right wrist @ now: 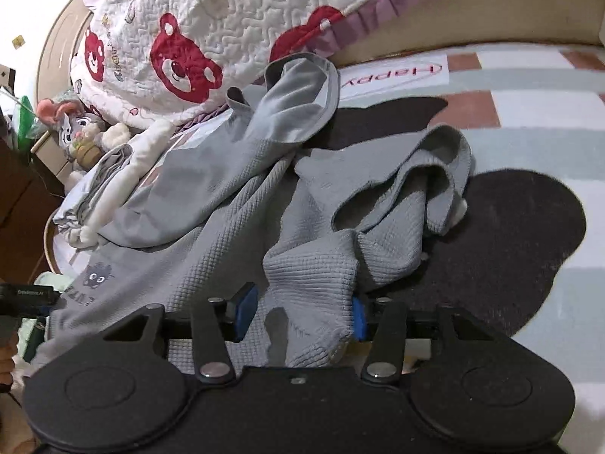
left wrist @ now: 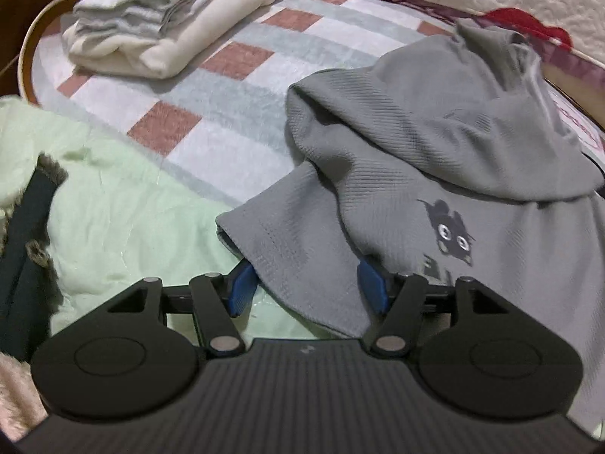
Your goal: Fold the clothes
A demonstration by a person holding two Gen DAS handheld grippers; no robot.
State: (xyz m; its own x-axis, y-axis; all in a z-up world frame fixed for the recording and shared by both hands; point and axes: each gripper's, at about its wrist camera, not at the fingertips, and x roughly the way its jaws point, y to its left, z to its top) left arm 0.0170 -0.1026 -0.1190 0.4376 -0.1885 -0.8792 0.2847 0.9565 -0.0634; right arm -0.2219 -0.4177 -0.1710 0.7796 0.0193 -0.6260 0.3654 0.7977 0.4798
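The blue fingers [left wrist: 242, 289] of the left gripper [left wrist: 307, 287] stand wide apart, and the hem of the grey shirt [left wrist: 435, 174] hangs down between them. The cloth covers their tips, so I cannot tell if it touches the pads; the fingers are released, not pressed on anything.

The fingers [right wrist: 245, 312] of the right gripper [right wrist: 302, 316] are also spread wide. A ribbed cuff of the grey shirt [right wrist: 234, 249] lies in the gap between them and touches the right finger, but the left finger is apart from it, so nothing is grasped.

The shirt lies crumpled on the bed, on a checked blanket [left wrist: 234, 87] with pale green, white and red-brown squares. Its upper part is folded down over the lower part, just above a small dark cartoon print [left wrist: 452, 232]. In the right wrist view one sleeve is turned over a black mat [right wrist: 529, 219] that lies on the blanket.

Behind the shirt, at the far left of the bed, there is a stack of folded clothes [left wrist: 151, 19] in white and grey. A pale green sheet [left wrist: 124, 204] lies to the left of the left gripper. A white quilt with red bears [right wrist: 189, 38] is heaped behind the shirt, and a plush toy [right wrist: 79, 128] sits beside it.
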